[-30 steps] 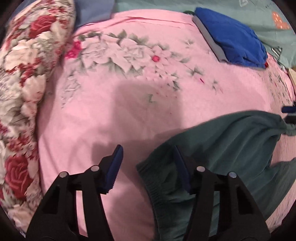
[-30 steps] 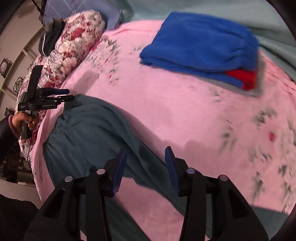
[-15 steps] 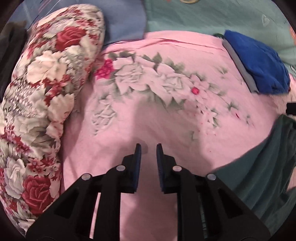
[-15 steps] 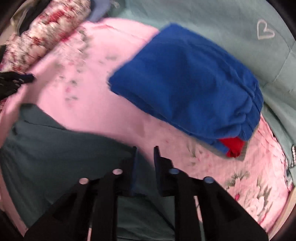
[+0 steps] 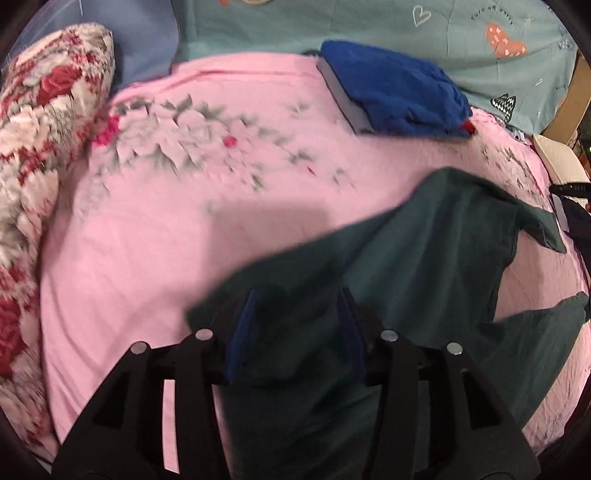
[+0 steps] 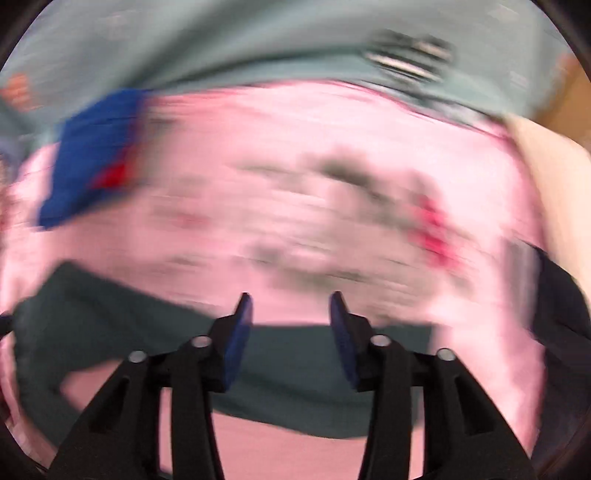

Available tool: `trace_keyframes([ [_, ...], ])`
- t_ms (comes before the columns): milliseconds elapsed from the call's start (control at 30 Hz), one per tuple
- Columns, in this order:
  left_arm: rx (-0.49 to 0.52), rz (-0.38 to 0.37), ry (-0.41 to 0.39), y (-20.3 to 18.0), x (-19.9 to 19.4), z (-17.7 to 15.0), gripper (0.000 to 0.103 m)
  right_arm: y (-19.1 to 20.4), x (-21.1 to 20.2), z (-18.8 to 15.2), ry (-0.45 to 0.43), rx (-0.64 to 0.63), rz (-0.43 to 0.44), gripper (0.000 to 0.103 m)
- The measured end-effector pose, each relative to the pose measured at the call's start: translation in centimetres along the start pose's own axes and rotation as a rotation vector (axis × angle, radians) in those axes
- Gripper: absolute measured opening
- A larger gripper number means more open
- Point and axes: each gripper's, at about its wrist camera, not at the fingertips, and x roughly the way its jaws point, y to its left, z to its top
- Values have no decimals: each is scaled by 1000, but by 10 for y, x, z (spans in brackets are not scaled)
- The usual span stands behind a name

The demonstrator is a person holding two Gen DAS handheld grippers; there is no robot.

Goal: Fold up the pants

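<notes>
Dark green cloth fills the lower right of the left wrist view: the pants (image 5: 424, 258) lie spread on the pink floral bedspread (image 5: 147, 240), one leg end flapped out toward the right edge. The left gripper (image 5: 297, 328) hangs over the near end of the garment, its jaws opening, with a gap between the blue pads (image 5: 240, 332) and green fabric showing under that gap; nothing is pinched. At the upper centre sits a folded blue stack (image 5: 399, 96), with a teal sheet (image 5: 369, 26) behind it and a rose-patterned pillow (image 5: 44, 129) down the left side.

Over to the right wrist view, heavily blurred. The right gripper (image 6: 291, 325) is opening its jaws too, pads apart, and a band of the pants (image 6: 295, 376) runs across the bottom beneath them, not gripped. The blue stack (image 6: 88, 155) smears at the upper left.
</notes>
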Motion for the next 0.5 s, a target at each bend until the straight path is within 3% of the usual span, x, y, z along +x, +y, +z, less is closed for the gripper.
trace_keyframes([
  [67, -32, 0, 12, -8, 2, -8, 49, -31, 16, -9, 44, 60, -33, 53],
  [200, -35, 38, 20, -21, -2, -17, 57, -55, 52, -23, 157, 139, 80, 54],
  [267, -32, 61, 29, -23, -4, -20, 57, -50, 54, -25, 119, 95, 92, 41],
  [300, -35, 71, 33, -24, -5, -20, 57, -46, 51, -23, 96, 57, 93, 12],
  [333, -41, 84, 38, -23, -6, -19, 57, -43, 48, -20, 81, 26, 74, 4],
  [433, -56, 118, 41, -22, -6, -12, 58, -38, 35, -10, -10, -51, -23, 4],
  [500, -56, 140, 33, -23, -7, -7, 59, -46, 29, 4, -97, -21, -121, 4],
])
